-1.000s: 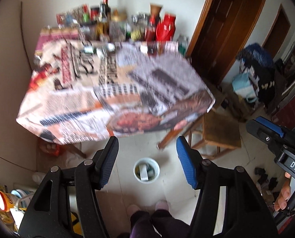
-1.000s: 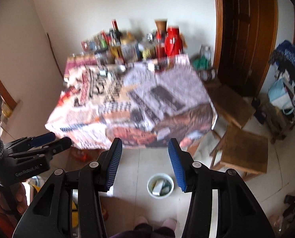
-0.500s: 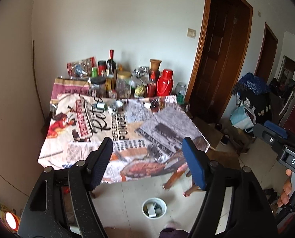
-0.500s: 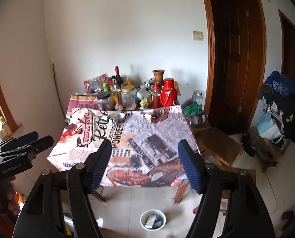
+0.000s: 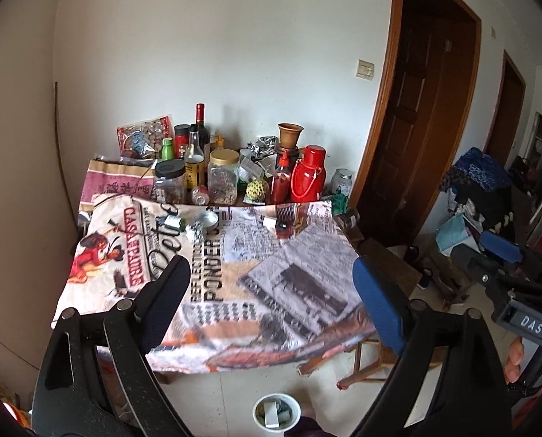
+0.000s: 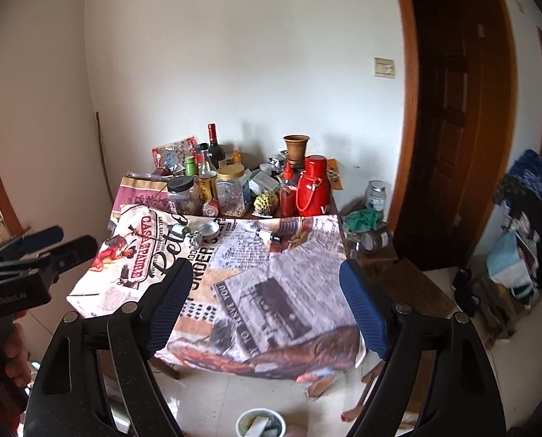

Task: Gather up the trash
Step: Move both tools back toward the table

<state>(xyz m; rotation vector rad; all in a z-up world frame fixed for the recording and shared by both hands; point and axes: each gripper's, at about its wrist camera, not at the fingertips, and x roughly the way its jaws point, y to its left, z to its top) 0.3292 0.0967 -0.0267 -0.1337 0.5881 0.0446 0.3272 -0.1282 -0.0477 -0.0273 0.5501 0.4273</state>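
Observation:
A table with a newspaper-print cloth (image 5: 234, 284) (image 6: 256, 284) stands ahead of both grippers. On the cloth lie small pieces of trash: a little can (image 5: 173, 222) (image 6: 179, 230), crumpled foil (image 5: 195, 233) (image 6: 194, 237), a round tin lid (image 5: 206, 219) (image 6: 209, 228) and a small tube (image 5: 271, 221) (image 6: 268, 235). A white bin (image 5: 276, 415) (image 6: 259, 423) with scraps inside stands on the floor below. My left gripper (image 5: 271, 284) is open and empty, well short of the table. My right gripper (image 6: 265, 280) is also open and empty.
Bottles, jars, a red thermos (image 5: 307, 174) (image 6: 311, 191) and a clay vase (image 5: 289, 134) crowd the table's back edge by the wall. Wooden stools (image 6: 409, 287) stand at the table's right. A brown door (image 5: 416, 127) and piled clothes (image 5: 482, 189) are to the right.
Both grippers have tilted up from the floor and bin toward the tabletop and wall. Both have stayed open and empty, with the fingers now spread wider.

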